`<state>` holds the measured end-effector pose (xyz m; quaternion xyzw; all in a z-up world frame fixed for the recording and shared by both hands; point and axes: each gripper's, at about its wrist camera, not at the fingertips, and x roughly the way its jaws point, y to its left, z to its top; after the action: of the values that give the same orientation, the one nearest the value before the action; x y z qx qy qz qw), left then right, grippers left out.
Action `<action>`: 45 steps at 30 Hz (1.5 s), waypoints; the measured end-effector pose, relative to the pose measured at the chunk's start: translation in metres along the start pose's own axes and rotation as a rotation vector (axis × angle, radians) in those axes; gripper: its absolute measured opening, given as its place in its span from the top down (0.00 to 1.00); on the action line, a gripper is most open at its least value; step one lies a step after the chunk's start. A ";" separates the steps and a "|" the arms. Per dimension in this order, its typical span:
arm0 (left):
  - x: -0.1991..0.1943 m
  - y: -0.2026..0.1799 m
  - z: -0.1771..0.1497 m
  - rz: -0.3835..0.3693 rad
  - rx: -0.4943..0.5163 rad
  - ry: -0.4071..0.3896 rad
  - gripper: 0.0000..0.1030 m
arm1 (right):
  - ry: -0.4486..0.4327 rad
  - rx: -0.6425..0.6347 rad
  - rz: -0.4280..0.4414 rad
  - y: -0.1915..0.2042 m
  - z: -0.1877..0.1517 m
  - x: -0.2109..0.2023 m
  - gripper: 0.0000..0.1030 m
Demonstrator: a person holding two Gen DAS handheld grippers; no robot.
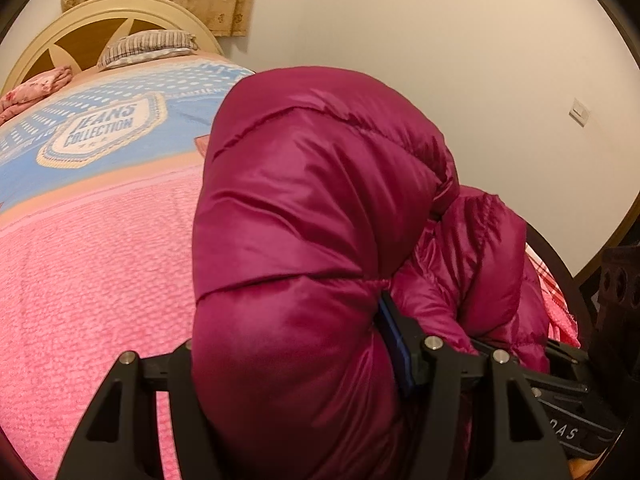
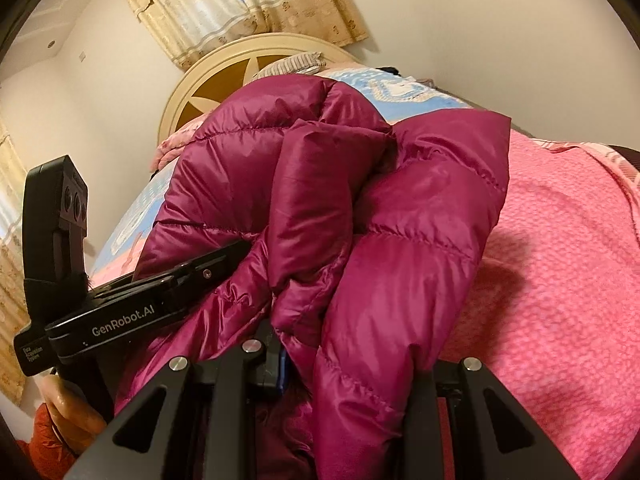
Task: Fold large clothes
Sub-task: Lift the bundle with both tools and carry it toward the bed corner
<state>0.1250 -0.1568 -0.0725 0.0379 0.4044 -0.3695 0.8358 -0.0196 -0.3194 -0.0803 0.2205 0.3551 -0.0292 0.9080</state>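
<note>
You hold the puffer jacket (image 1: 304,208) bunched above the bed (image 1: 100,248), left gripper (image 1: 304,364) and right gripper (image 2: 344,360) each clamped on it, so folding looks barely begun.

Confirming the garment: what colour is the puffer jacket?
Shiny magenta puffer jacket, clearest in the left wrist view.

Home bedroom — bed (image 1: 100,240) with pink cover, cream headboard (image 1: 52,36), pillow (image 1: 148,46), patterned curtains (image 2: 256,4)
</note>
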 end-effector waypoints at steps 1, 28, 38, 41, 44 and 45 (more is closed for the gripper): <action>0.004 -0.001 0.003 0.000 0.002 0.003 0.39 | -0.002 0.004 -0.001 -0.003 0.000 -0.001 0.73; 0.077 -0.065 0.066 -0.125 -0.001 0.034 0.39 | -0.174 0.045 -0.172 -0.054 0.039 -0.050 0.73; 0.139 -0.093 0.084 -0.033 0.061 0.118 0.39 | -0.123 0.114 -0.249 -0.112 0.065 -0.005 0.74; 0.142 -0.101 0.084 0.006 0.102 0.100 0.38 | -0.115 0.149 -0.241 -0.126 0.064 0.003 0.73; 0.149 -0.103 0.086 0.043 0.123 0.101 0.34 | -0.080 0.162 -0.251 -0.135 0.068 0.013 0.73; 0.153 -0.103 0.086 0.054 0.120 0.101 0.32 | -0.073 0.178 -0.242 -0.137 0.065 0.016 0.73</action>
<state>0.1752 -0.3523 -0.0980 0.1172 0.4219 -0.3681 0.8202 0.0051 -0.4685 -0.1002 0.2545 0.3419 -0.1776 0.8870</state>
